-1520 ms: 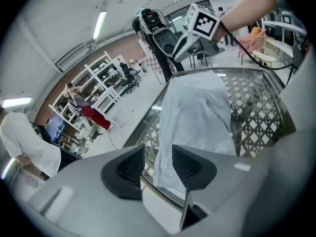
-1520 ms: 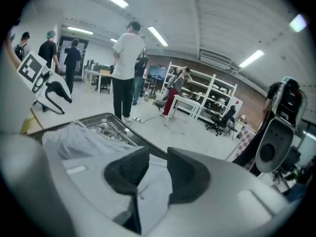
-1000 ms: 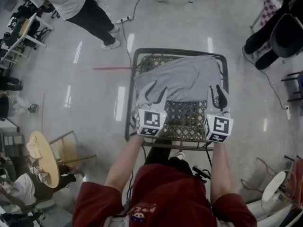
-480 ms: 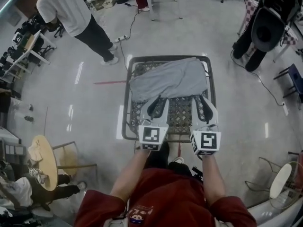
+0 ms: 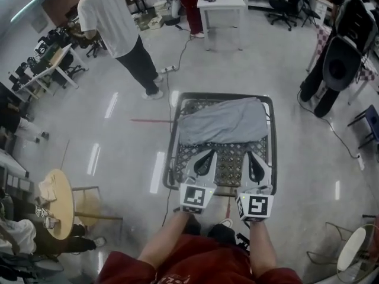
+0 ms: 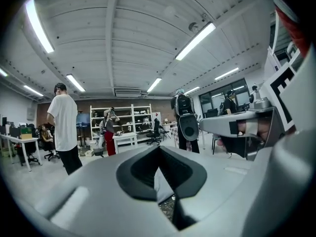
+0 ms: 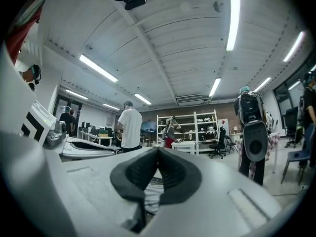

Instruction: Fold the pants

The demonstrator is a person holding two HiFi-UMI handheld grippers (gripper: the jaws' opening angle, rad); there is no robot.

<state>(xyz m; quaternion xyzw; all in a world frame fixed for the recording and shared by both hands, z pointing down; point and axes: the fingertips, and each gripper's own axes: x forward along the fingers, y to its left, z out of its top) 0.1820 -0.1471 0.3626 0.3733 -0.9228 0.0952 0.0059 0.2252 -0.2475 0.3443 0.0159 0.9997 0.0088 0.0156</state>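
1. Nearest me in the head view are the red shirt (image 5: 195,268) and two bare forearms, reaching out to the marker cubes on the two grippers.
2. The left gripper (image 5: 208,152) sits over the near edge of the lattice table (image 5: 230,158). Its jaws have just been closing and now meet at the tips with nothing between them. Its own view confirms this, showing the dark pads pressed together.
3. The right gripper (image 5: 251,154) is beside it at about the same depth, pointing the same way. Its jaws have also just been closing and are now together and empty.
4. Both grippers are held level. Bare metal lattice shows under and between them.
5. The grey pants (image 5: 222,121) lie past that strip of lattice, in a compact folded bundle across the far half of the table. They are clear of both sets of jaws.
6. On the shiny floor to the table's left I see a thin red line (image 5: 151,122). Further out is a power strip (image 5: 167,70) with its cable.
7. At the far left stands a person in a white T-shirt (image 5: 112,22). A white table (image 5: 220,3) stands at the far centre.
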